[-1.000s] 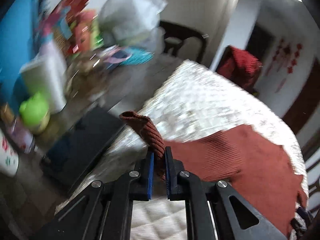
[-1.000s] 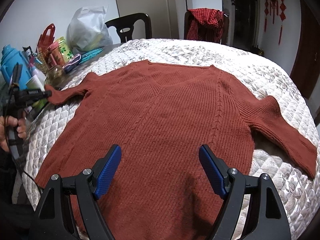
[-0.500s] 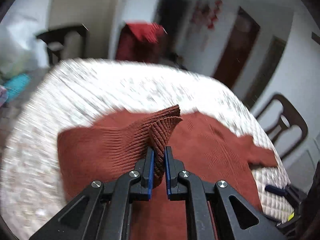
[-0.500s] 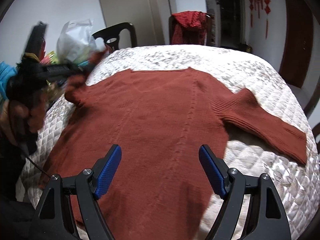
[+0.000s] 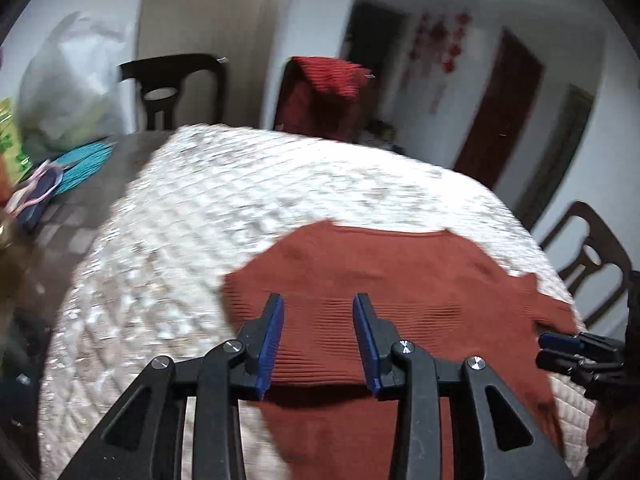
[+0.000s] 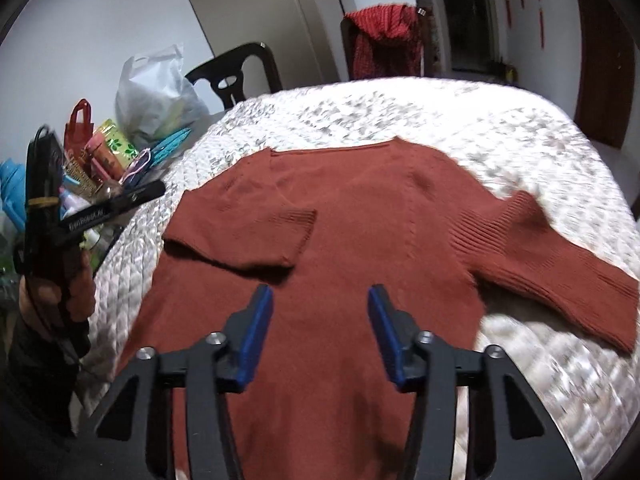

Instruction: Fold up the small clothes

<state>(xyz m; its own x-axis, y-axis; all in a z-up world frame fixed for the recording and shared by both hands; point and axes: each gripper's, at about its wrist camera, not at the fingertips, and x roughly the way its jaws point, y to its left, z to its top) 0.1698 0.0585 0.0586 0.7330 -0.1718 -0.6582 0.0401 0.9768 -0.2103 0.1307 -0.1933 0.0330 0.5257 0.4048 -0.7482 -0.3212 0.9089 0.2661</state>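
A rust-red knit sweater lies flat on the quilted table cover. Its left sleeve is folded across the chest, and the other sleeve stretches out to the right. My left gripper hovers over the folded sleeve. Its jaws are opening and nothing is between the pads. From the right wrist it shows at the table's left edge, held by a hand. My right gripper hangs over the sweater's lower body. Its jaws are closing and hold no cloth.
Bottles, packets, a red bag and a white plastic bag crowd the table's left side. Dark chairs stand behind the table, one draped with a red garment. Another chair stands to the right.
My left gripper carried the sleeve cuff from the table's left edge over the sweater's body, then opened and let it drop. The right gripper's jaws have narrowed.
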